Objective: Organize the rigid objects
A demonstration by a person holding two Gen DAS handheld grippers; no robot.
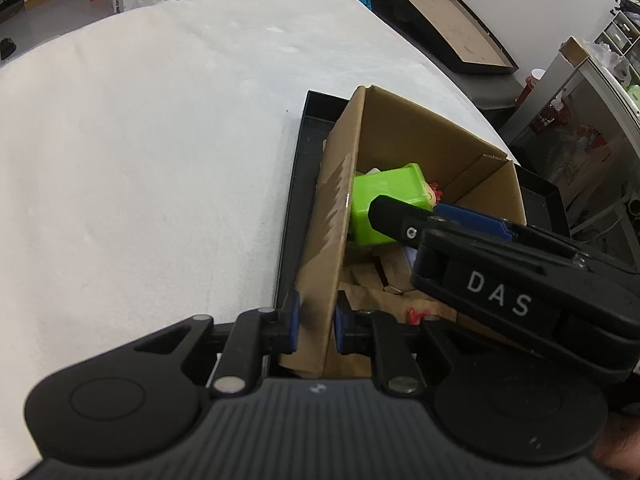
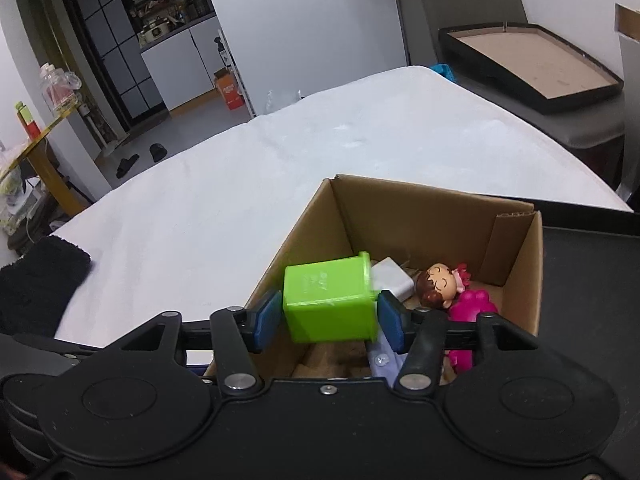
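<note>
A cardboard box point(image 1: 332, 220) stands in a black tray point(image 1: 296, 184) on a white mattress. My left gripper point(image 1: 316, 322) is shut on the box's left wall, one blue pad on each side of it. A green toy bin point(image 2: 328, 300) lies on its side in the box point(image 2: 400, 208), between the blue pads of my right gripper point(image 2: 329, 320). The pads stand just off the bin's sides, so the gripper is open. In the left wrist view the right gripper point(image 1: 424, 216) reaches into the box over the green bin point(image 1: 384, 200).
In the box lie a small doll point(image 2: 436, 284) with a pink body, a white block point(image 2: 392, 278) and crumpled brown paper. A black cloth point(image 2: 36, 280) lies at the mattress's left edge. A black framed board point(image 2: 532, 64) sits beyond the mattress point(image 1: 160, 140).
</note>
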